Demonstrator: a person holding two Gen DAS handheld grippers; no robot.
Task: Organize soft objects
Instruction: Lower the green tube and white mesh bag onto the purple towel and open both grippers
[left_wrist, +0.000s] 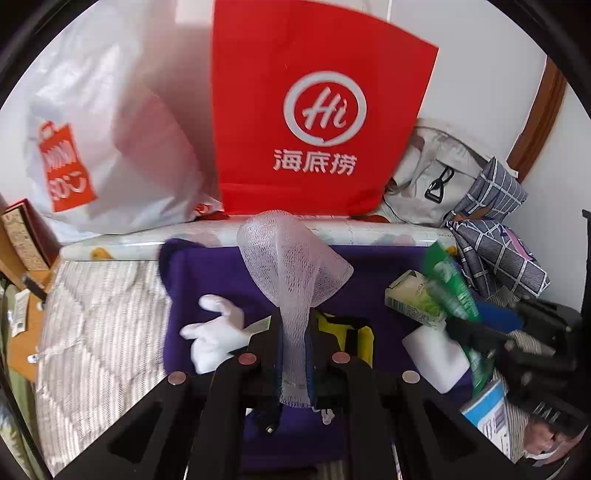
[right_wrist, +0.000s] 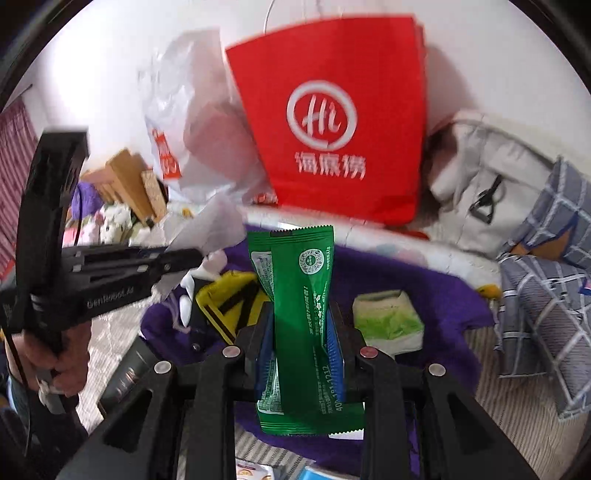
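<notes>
My left gripper (left_wrist: 294, 325) is shut on a white foam net sleeve (left_wrist: 291, 258), which stands up from the jaws above a purple cloth (left_wrist: 221, 269). My right gripper (right_wrist: 301, 321) is shut on a green snack packet (right_wrist: 299, 295) and holds it upright over the same purple cloth (right_wrist: 399, 277). The left gripper (right_wrist: 184, 258) with the net also shows in the right wrist view at the left. The green packet (left_wrist: 448, 284) shows at the right of the left wrist view. On the cloth lie a white glove (left_wrist: 214, 332), a yellow and black item (right_wrist: 232, 299) and a pale green tissue pack (right_wrist: 388, 317).
A red paper bag (left_wrist: 314, 110) and a white plastic bag (left_wrist: 110, 129) stand against the wall behind. A grey bag (right_wrist: 491, 177) and grey checked fabric (right_wrist: 546, 280) lie at the right. Cardboard boxes (right_wrist: 129, 181) stand at the left. A striped quilt (left_wrist: 99, 314) covers the bed.
</notes>
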